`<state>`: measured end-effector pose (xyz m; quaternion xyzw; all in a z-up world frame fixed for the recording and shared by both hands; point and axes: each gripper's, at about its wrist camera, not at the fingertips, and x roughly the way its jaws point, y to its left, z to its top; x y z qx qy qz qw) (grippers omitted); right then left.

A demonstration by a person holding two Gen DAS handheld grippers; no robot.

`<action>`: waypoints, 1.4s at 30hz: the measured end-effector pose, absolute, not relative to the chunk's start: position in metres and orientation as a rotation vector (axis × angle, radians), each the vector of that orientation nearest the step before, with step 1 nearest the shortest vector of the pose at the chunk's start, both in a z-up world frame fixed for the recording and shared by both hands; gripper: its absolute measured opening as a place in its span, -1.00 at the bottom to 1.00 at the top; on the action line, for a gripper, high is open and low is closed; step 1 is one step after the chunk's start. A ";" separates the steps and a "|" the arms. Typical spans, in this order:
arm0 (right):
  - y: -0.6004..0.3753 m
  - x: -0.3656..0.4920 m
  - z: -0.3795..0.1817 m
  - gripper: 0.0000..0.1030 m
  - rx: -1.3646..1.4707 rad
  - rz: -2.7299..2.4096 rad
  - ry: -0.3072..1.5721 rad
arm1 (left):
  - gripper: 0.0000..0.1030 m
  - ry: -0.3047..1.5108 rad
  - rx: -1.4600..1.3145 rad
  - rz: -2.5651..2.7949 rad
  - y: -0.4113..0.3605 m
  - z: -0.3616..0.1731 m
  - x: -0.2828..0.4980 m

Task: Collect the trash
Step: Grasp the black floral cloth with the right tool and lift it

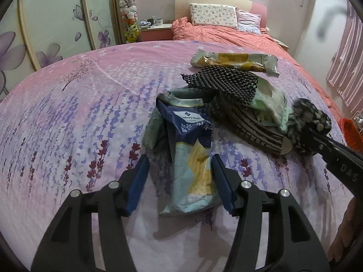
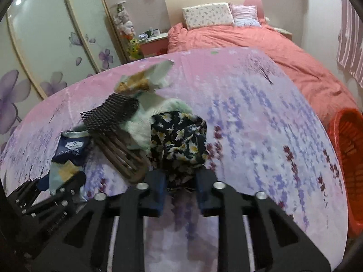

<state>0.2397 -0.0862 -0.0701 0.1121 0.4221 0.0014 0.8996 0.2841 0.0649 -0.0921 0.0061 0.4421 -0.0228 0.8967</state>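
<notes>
Left gripper (image 1: 180, 181) hangs with jaws apart astride the blue snack wrapper (image 1: 192, 154) lying on the sheet (image 1: 68, 124), ready to close. Farther right, the right gripper (image 2: 179, 189) is clamped on a floral cloth (image 2: 179, 140); the red basket (image 2: 349, 158) at the bed's edge looks like its next stop.

A crumpled blue snack wrapper (image 1: 192, 149) and a yellow-white wrapper (image 1: 236, 62) lie on the lavender-print sheet (image 1: 79, 124).

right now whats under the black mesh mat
The black mesh mat lies over a pale green cloth and a brown ribbed sandal sole. Whatever is beneath its middle is covered.
</notes>
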 end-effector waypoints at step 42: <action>-0.145 0.199 -0.079 -0.69 0.249 -0.079 0.884 | 0.20 0.897 -0.108 -0.116 0.084 -0.090 0.281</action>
